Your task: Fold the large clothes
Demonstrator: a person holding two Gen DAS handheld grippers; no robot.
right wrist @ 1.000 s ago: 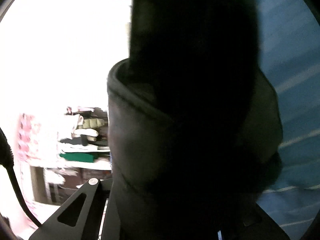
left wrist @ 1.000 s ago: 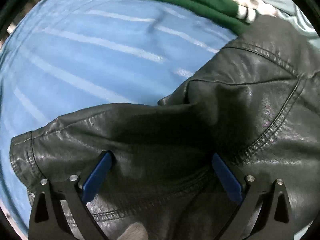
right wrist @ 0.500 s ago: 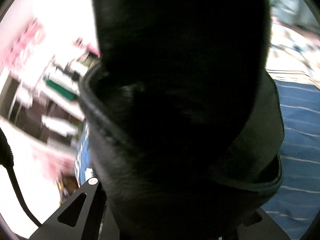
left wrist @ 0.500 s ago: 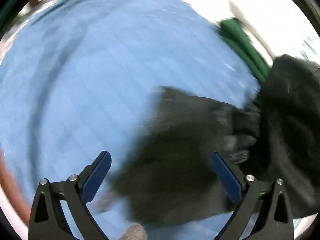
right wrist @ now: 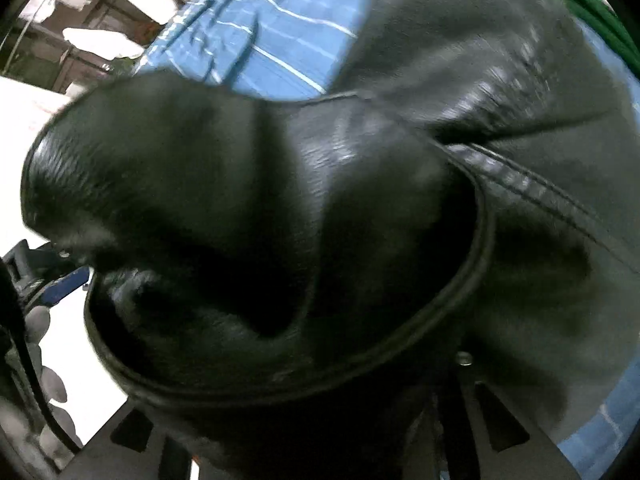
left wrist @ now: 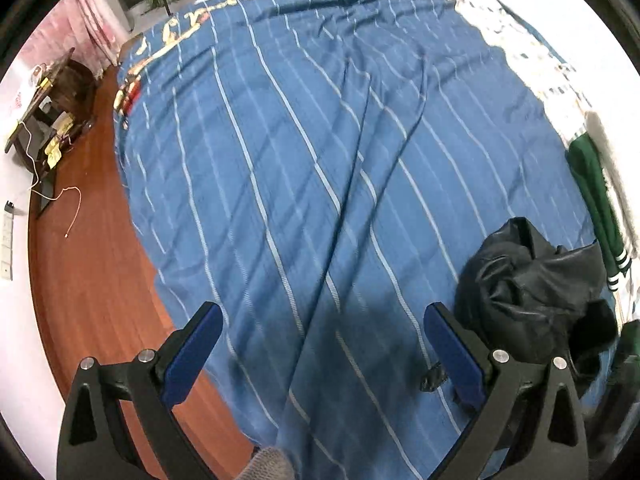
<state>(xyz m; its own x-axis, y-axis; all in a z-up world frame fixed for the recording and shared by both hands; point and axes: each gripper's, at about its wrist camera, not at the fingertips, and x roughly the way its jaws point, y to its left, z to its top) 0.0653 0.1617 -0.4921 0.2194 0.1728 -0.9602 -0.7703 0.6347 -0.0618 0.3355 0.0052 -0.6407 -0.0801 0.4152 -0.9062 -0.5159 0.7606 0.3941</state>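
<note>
The left gripper (left wrist: 322, 346) is hanging over the bed with its jaws standing wide apart and nothing between them; only the striped blue bedspread (left wrist: 304, 168) is showing through the gap. The right gripper's own jaws are hidden: in the right wrist view the black leather jacket (right wrist: 360, 208) is filling nearly the whole frame and draping over the gripper's frame, so I cannot tell for certain whether they are together, though the way the leather is bunching right at the camera suggests they are pinching it.

Moving outward, in the left wrist view the jacket (left wrist: 528, 292) is sitting in a crumpled heap on the bedspread, just right of the left gripper's right finger, near the bed's right edge. Beside it, further right, a green garment (left wrist: 592, 196) with white cuff stripes is lying along that edge. Beyond the bed on the left, a wooden floor (left wrist: 92, 272) and a small dark side table (left wrist: 60, 104) are showing.

Judging from this, the work is sitting at an early step: the jacket is bunched, not yet spread flat. The next move is probably calling for the left gripper to swing right, take a free edge or sleeve, and draw the jacket out flat with the other gripper across the open middle of the bed before any fold.
</note>
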